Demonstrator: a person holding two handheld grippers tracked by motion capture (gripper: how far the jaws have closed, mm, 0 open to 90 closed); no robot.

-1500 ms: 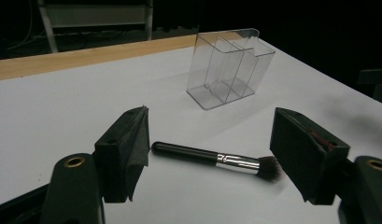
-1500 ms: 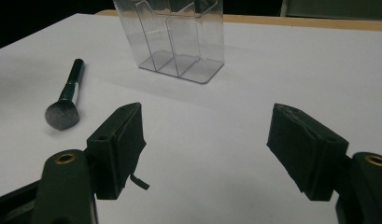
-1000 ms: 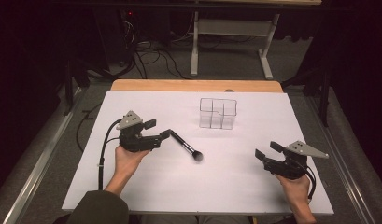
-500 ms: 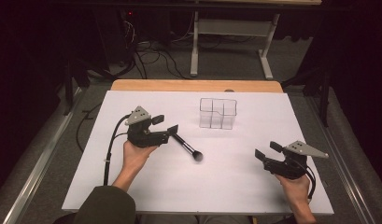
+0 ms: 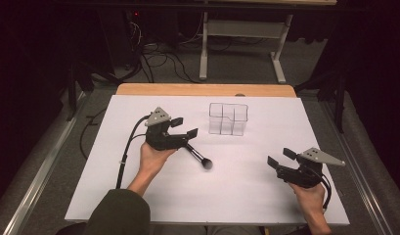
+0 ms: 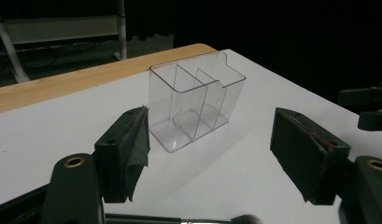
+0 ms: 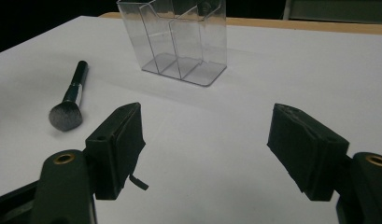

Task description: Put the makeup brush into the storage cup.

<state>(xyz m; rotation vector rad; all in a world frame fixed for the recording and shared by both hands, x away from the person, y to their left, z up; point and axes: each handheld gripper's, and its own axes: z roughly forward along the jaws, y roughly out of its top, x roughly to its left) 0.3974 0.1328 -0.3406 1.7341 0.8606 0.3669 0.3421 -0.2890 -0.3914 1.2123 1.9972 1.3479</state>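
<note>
No brand, label or legible writing appears on the brush (image 5: 200, 157), the clear organizer (image 5: 229, 118), or either tool.

The left tool (image 5: 184, 128) is released: in the left gripper view its 2 jaws stand wide apart with nothing between them. In the high view it sits over the handle end of the brush, and the handle end is hidden under the tool body and the left hand (image 5: 155, 157). Whether the tool touches the handle cannot be told. In the left gripper view the brush is cut off at the bottom edge; a strip of handle, a metal ferrule and the tip of the bristles show.

The right tool (image 5: 281, 160) is released as well, jaws wide apart and empty, held over the near right part of the white surface (image 5: 266, 196), well apart from the brush. The right hand (image 5: 310, 197) is partly cut off by the bottom edge of the high view.

The brush lies flat on the surface, near-left of the organizer and apart from it, with its dark bristle head pointing toward the person's side and to the right. The right gripper view shows its full length.

The organizer stands upright toward the far middle of the surface. It has 3 compartments visible, all transparent; its inner walls are hard to separate in the high view. A strip of bare wood (image 5: 202, 89) borders the far edge of the surface.
</note>
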